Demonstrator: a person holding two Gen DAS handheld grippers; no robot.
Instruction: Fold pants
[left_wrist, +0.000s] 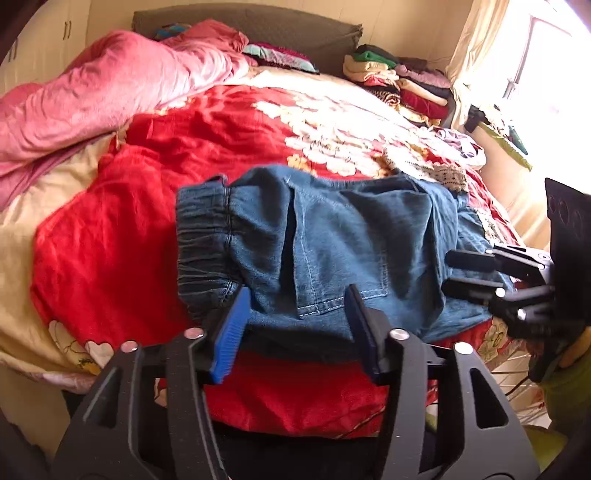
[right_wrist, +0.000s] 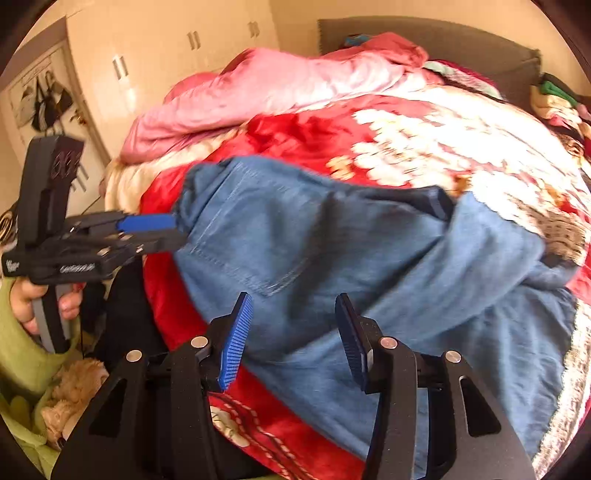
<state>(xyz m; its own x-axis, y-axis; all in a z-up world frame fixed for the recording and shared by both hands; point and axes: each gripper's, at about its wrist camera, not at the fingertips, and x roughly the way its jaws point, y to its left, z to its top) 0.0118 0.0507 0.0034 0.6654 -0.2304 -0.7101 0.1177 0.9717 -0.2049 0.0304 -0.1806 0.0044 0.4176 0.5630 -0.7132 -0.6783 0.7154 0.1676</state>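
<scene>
Left wrist view: both claws (left_wrist: 299, 325) (right_wrist: 293, 339) released; pants (left_wrist: 332, 243) hems hidden.

Pants (left_wrist: 332, 240) on the bedspread (left_wrist: 110, 240), quilt (left_wrist: 110, 85) behind, clothes pile (left_wrist: 399, 77) far right.

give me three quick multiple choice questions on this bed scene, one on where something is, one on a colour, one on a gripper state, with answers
1. Where do the blue pants lie?
A. on the red floral blanket
B. on the floor
C. on the pile of folded clothes

2. What colour is the rumpled quilt at the far side of the bed?
A. green
B. pink
C. black

3. How is the left gripper?
A. shut on the waistband
B. out of view
C. open, fingers apart at the near edge of the pants

Answers: 1 A, red blanket shows all around the denim. 2 B, it is plainly pink in both views. 3 C, a wide gap separates its blue pads.
</scene>
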